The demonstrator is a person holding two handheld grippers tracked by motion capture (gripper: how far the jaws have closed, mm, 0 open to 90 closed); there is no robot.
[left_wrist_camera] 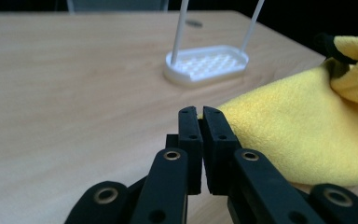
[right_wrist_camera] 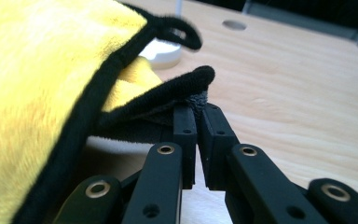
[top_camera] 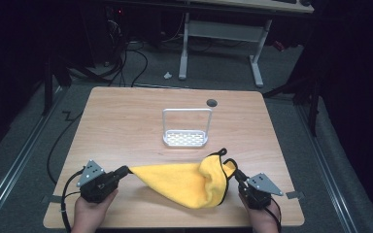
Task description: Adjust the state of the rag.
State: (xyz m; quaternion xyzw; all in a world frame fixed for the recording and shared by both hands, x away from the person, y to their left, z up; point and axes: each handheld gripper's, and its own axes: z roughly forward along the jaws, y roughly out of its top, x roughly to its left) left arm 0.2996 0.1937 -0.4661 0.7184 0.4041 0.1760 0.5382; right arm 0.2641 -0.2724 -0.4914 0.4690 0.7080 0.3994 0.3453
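Tools (top_camera: pixel 124 171) (top_camera: pixel 238 174) pinch yellow cloth (top_camera: pixel 184 182) stretched between them

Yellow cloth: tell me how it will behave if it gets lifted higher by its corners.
Probably floppy: the yellow cloth sags between the left claw and the right claw, both shut on its corners. Likely light, since it hangs from pinched edges alone. Its fleecy nap and black hem should resist slipping.

A yellow cloth (top_camera: pixel 184 182) with black edging hangs stretched near the table's (top_camera: pixel 126 121) front edge, lifted at both ends, its middle sagging toward the tabletop.
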